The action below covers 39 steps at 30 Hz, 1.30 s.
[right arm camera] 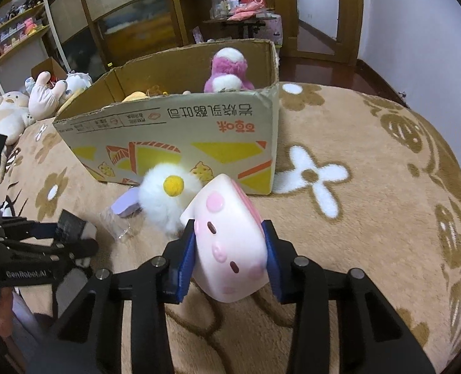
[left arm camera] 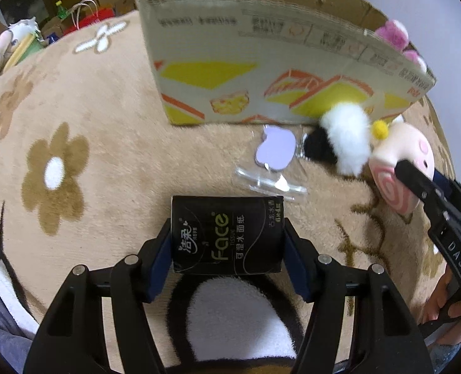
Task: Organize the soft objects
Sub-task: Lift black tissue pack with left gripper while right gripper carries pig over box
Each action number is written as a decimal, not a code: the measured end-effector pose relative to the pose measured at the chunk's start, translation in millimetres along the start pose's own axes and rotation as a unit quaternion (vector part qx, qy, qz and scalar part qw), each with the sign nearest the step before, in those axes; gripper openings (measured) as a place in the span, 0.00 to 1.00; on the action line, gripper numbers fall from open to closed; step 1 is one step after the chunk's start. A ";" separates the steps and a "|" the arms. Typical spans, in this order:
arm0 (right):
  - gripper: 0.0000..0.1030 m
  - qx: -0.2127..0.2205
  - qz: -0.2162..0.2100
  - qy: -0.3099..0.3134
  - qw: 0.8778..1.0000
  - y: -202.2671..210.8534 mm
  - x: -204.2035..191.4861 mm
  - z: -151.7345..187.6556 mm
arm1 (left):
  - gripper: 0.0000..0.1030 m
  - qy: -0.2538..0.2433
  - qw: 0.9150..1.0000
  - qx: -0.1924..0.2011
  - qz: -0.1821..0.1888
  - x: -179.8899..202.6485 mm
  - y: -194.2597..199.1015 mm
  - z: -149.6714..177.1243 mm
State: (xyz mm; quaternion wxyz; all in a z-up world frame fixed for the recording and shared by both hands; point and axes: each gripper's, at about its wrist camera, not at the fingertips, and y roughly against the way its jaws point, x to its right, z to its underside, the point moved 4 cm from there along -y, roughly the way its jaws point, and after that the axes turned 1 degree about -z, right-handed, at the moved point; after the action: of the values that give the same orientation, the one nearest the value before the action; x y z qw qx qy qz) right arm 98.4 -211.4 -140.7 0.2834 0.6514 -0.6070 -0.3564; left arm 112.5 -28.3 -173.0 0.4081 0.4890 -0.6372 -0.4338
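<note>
Between the blue pads of the left claw (left arm camera: pixel 227 249), low at six o'clock in its own view, sits a black tissue pack (left arm camera: pixel 227 233), pinched on both sides over the flowered beige blanket (left arm camera: pixel 106 155). At three o'clock from it the right claw (right arm camera: pixel 230 255) is closed on a pink pig-faced squishy toy (right arm camera: pixel 227 243), pads pressing both flanks. Touching that toy at ten o'clock is a white fluffy pom-pom (right arm camera: pixel 165 199) with a yellow dot. Beside it, at nine o'clock, lie a lilac card (left arm camera: pixel 275 151) and clear plastic wrapper (left arm camera: pixel 268 182). Beyond, at twelve o'clock, stands an open cardboard box (right arm camera: pixel 180 137) holding a pink plush (right arm camera: pixel 229 71).
</note>
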 end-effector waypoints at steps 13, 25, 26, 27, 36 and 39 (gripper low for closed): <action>0.41 0.076 0.024 0.024 0.997 45.5 -13.0 -10.8 | 0.61 0.003 0.992 0.128 -0.004 9.5 72.0 -7.6; 0.40 0.161 0.029 0.025 0.986 90.7 -18.5 -34.3 | 0.61 -0.015 0.970 0.243 -0.020 14.3 127.9 -27.3; 0.40 0.167 0.026 0.023 0.985 94.5 -18.1 -37.1 | 0.61 -0.018 0.968 0.250 -0.020 15.0 131.2 -29.1; 0.40 0.172 0.025 0.022 0.985 97.5 -17.1 -39.1 | 0.61 -0.022 0.966 0.258 -0.020 16.9 135.8 -31.1; 0.41 0.223 0.016 0.018 0.975 121.5 -15.9 -65.9 | 0.61 -0.055 0.946 0.318 -0.017 27.5 161.8 -49.9; 0.41 0.233 0.011 0.019 0.972 123.4 -15.1 -74.6 | 0.61 -0.072 0.937 0.342 -0.023 31.1 168.9 -55.1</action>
State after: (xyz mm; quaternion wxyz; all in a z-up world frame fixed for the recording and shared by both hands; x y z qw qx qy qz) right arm 85.9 -213.8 3.7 0.1391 0.6994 -0.6748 -0.1899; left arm 113.2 -42.6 6.8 0.1593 0.5810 -0.7636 -0.2325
